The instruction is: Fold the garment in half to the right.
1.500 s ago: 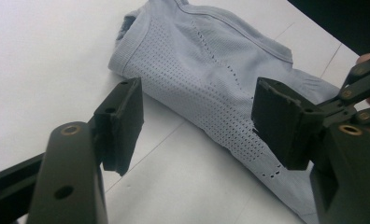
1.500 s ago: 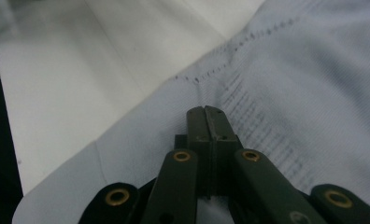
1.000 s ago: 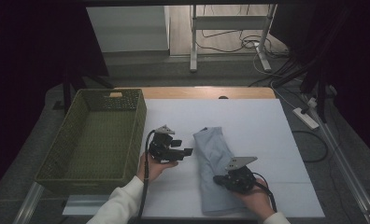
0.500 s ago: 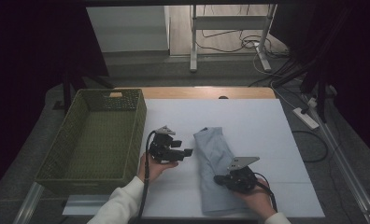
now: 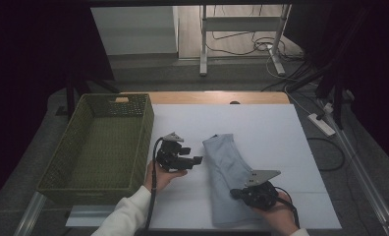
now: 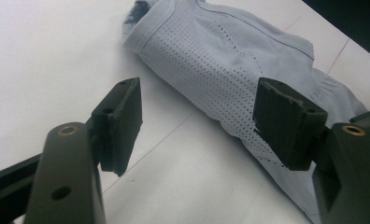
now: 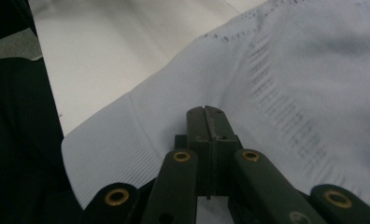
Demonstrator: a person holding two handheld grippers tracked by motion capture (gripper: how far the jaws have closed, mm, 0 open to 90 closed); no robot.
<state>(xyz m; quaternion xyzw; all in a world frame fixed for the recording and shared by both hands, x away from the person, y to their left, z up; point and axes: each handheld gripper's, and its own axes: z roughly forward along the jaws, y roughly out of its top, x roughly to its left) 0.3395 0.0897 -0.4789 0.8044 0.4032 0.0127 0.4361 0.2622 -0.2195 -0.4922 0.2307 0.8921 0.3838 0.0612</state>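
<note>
A pale blue-grey knit garment [image 5: 226,164] lies folded in a long strip on the white table [image 5: 261,125]. My left gripper [image 5: 194,161] hovers just left of the garment, its jaws open and nothing between them. In the left gripper view the garment [image 6: 220,70] lies ahead and to the right of the left gripper [image 6: 202,121], apart from both pads. My right gripper [image 5: 235,192] rests on the garment's near end with its jaws shut. In the right gripper view the right gripper [image 7: 205,112] lies flat on the garment [image 7: 314,70], near its ribbed hem.
A green woven basket [image 5: 144,130] stands on the table's left side, close to my left hand. A bare wooden strip runs along the table's far edge. Beyond it are desk legs and cables; a power strip [image 5: 322,124] lies on the floor at the right.
</note>
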